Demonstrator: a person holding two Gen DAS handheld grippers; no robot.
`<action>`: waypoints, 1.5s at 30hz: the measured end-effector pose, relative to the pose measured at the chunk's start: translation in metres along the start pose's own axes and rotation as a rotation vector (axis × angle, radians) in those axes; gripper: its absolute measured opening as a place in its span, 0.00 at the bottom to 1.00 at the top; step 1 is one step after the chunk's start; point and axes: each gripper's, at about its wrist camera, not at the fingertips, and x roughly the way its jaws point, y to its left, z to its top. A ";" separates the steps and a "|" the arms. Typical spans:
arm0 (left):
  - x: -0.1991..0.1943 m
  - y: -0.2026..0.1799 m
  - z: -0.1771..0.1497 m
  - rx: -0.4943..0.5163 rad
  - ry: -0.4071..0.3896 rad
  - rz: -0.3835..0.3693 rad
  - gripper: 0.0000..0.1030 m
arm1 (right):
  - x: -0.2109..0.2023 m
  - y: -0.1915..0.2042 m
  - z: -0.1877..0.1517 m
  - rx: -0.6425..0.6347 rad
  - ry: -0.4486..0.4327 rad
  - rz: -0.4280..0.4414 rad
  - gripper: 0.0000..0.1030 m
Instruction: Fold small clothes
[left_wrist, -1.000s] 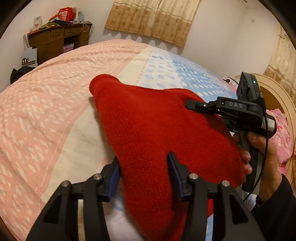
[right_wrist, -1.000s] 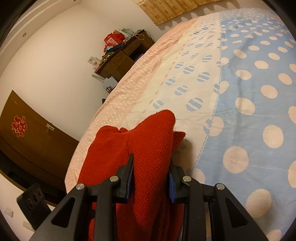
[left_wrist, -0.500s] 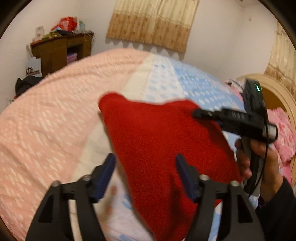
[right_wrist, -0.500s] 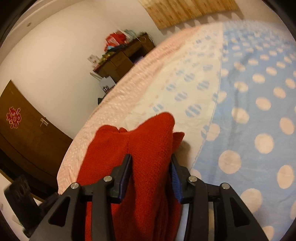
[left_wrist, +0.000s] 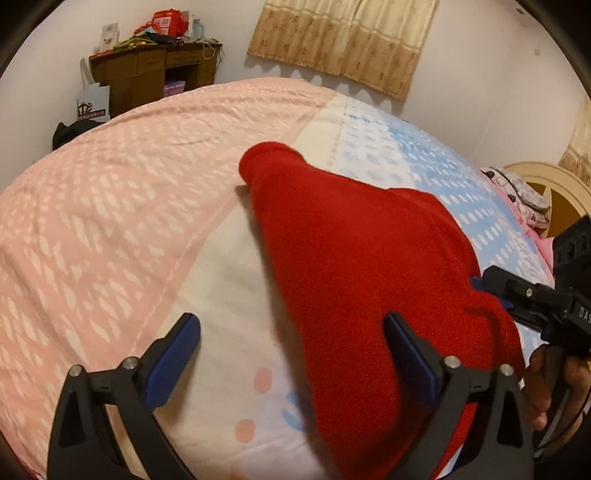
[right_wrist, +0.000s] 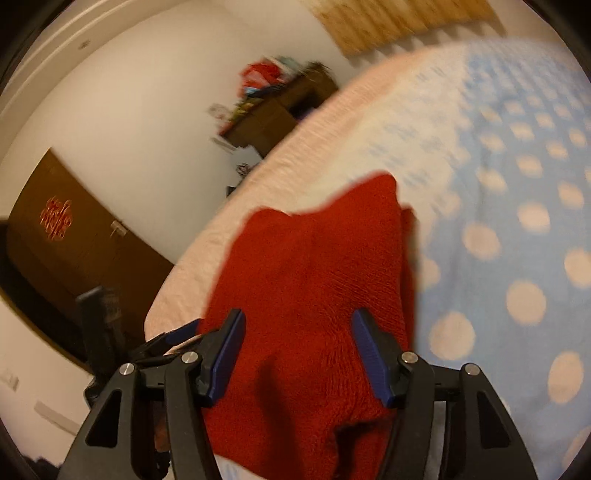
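Observation:
A red knitted garment (left_wrist: 351, 277) lies folded on the bed cover (left_wrist: 92, 240), one narrow end pointing away. My left gripper (left_wrist: 291, 354) hovers over its near left edge, jaws opening and spread wide; the right finger (left_wrist: 406, 358) is above the cloth and the left one is over bare sheet. In the right wrist view the garment (right_wrist: 314, 277) runs between the jaws of my right gripper (right_wrist: 299, 354), which are opening, and the pads stand off the cloth. The right gripper (left_wrist: 491, 291) also shows at the garment's right edge, held by a hand (left_wrist: 554, 387).
The bed cover is pink on the left and blue with pale dots (right_wrist: 517, 221) on the right. A cluttered wooden desk (left_wrist: 147, 74) stands against the far wall under a curtain (left_wrist: 351, 37). A brown wardrobe (right_wrist: 74, 240) and a rounded headboard (left_wrist: 546, 192) flank the bed.
Both grippers were closed on the red garment and have since opened off it. The garment has settled flatter on the bed. The right gripper has shifted toward the near right.

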 end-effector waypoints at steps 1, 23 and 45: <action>0.000 0.001 0.000 -0.014 0.000 -0.004 1.00 | -0.001 -0.004 0.000 0.004 -0.016 0.021 0.59; -0.118 -0.044 0.016 0.108 -0.283 -0.048 1.00 | -0.124 0.112 -0.041 -0.199 -0.361 -0.419 0.67; -0.124 -0.046 0.014 0.099 -0.296 -0.068 1.00 | -0.142 0.131 -0.047 -0.206 -0.387 -0.444 0.67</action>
